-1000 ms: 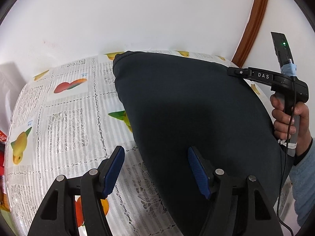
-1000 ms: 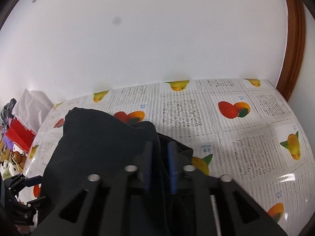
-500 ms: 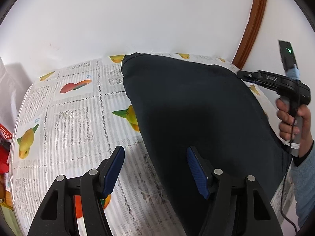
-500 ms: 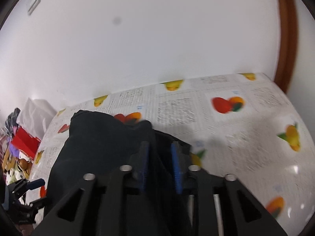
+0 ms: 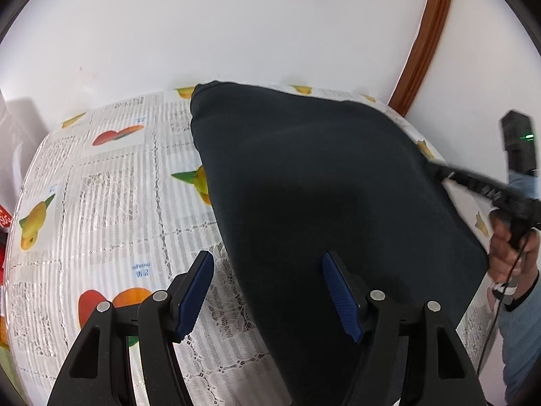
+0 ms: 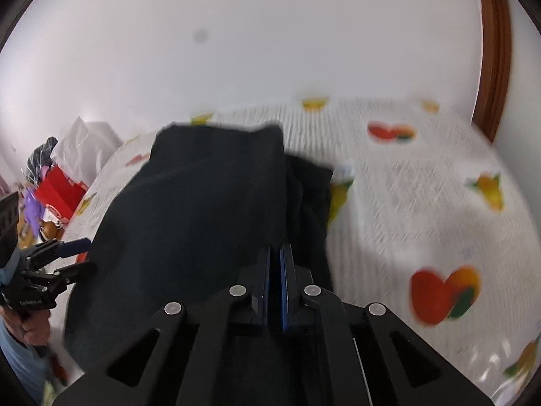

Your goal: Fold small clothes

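Dark garment [image 5: 324,203] on fruit-print tablecloth [image 5: 111,209], white wall [image 5: 236,27] behind

Showing as matt, soft, thick dark cloth, the garment [image 5: 314,182], faintly fuzzy. Lying under it on the desk, a glossy plastic cover [image 5: 111,199] printed with fruit and lace patterning, catching glare in streaks. Looking like hard matt black plastic, the left gripper [image 5: 267,291] and right gripper [image 6: 277,270], with ribbed blue rubbery pads [image 5: 339,291] and small bright metal pins. Gleaming beside the matt wall, polished brown wood trim [image 5: 422,34]
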`<state>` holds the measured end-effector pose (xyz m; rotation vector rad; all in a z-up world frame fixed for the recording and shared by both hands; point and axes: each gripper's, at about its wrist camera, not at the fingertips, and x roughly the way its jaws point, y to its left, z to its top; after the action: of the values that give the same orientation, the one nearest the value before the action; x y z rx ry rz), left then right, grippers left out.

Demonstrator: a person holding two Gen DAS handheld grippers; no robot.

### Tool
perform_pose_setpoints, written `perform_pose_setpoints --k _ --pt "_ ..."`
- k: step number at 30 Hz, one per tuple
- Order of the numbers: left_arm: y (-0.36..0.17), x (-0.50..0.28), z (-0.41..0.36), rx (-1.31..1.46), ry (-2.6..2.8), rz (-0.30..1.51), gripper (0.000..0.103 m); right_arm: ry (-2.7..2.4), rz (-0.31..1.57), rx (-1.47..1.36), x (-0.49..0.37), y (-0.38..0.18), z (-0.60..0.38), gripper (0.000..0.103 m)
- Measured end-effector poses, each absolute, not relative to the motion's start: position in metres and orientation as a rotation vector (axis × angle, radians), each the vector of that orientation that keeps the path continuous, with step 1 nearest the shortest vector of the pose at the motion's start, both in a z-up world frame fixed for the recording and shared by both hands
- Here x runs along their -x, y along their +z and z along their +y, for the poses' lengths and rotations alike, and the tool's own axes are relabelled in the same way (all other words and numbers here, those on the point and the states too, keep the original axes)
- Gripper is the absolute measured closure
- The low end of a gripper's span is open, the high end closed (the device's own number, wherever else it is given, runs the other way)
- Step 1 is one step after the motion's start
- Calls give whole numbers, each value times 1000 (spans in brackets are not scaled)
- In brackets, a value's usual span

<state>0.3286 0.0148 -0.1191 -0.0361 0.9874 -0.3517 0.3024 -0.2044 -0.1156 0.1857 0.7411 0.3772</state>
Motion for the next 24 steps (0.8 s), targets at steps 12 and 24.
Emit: perform_pose_setpoints --k 12,24 --pt "-112 -310 18 59 -363 970 39 343 762 -240 -257 -107 -231 85" --pt "-118 -302 10 70 -356 1001 37 393 623 -319 -224 -129 -238 99"
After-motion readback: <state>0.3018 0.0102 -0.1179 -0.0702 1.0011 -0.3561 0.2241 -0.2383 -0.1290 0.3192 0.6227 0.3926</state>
